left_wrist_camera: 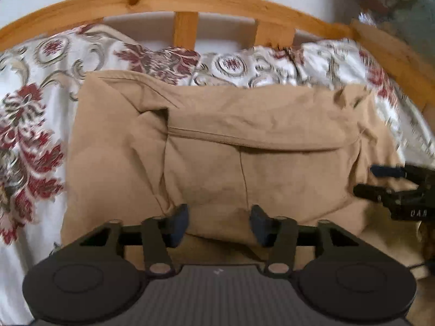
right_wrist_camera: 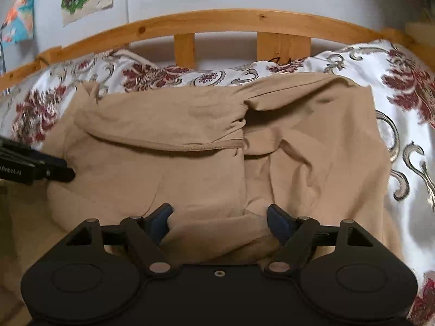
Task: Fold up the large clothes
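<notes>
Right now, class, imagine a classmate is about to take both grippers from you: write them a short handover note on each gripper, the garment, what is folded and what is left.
Left gripper: open, holding nothing, its fingers over the near edge of the tan garment.
Right gripper: open, also holding nothing, at the same near edge further right.
Garment: lies on the floral bedspread in front of the wooden bed rail.
Done: partly folded; a layer is turned over across the middle, seam showing.
Left: the bundle is wrinkled and uneven, and looser on its right side. It probably needs one more fold and smoothing.
</notes>
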Demonstrator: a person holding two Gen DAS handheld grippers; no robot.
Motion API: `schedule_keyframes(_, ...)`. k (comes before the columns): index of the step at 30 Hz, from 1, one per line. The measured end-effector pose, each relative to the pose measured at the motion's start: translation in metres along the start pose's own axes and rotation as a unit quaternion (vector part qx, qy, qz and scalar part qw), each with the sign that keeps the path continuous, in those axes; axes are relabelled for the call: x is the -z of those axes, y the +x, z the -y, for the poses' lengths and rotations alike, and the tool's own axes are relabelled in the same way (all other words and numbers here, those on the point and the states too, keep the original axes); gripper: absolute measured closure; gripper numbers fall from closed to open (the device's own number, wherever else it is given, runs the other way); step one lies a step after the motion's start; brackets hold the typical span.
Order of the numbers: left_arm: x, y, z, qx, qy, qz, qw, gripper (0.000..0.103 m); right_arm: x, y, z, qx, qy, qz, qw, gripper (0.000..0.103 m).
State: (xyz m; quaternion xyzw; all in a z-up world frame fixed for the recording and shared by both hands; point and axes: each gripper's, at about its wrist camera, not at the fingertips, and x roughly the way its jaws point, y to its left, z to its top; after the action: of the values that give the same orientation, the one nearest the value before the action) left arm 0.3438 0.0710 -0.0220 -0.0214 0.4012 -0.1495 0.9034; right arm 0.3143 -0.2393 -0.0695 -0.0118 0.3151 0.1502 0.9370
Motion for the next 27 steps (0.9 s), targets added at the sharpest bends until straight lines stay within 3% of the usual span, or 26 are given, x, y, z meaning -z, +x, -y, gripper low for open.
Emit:
schedule_keyframes(1, 0.001, -0.007, 0.000, -0.005, -0.011, 0.004, 0.9999, 0.018, 0.000, -0.008, 0.003, -0.004, 0.011, 0.005, 1.000, 0.019)
schedule_keyframes(2, 0.003, -0.014, -0.001, -0.017, -0.017, 0.010, 0.9997, 0.009, -0.001, -0.013, 0.004, -0.006, 0.019, 0.011, 1.000, 0.018)
schedule_keyframes(10, 0.031, -0.052, 0.021, -0.061, -0.006, 0.028, 0.9977, 0.001, 0.008, -0.077, -0.011, -0.001, 0.003, 0.037, 0.999, 0.003)
schedule_keyframes(16, 0.081, -0.082, 0.056, -0.067, 0.014, 0.031, 0.9972, 0.001, 0.050, -0.127, -0.037, 0.007, -0.042, 0.039, 0.998, 0.001)
schedule_keyframes(21, 0.126, -0.119, 0.078, -0.038, 0.058, 0.036, 0.9969, 0.001, 0.087, -0.171, -0.067, -0.006, -0.108, 0.035, 0.993, 0.001)
schedule_keyframes(27, 0.174, -0.155, 0.099, 0.010, 0.115, 0.035, 0.9927, 0.001, 0.121, -0.208, -0.119, -0.007, -0.239, -0.045, 0.970, 0.001)
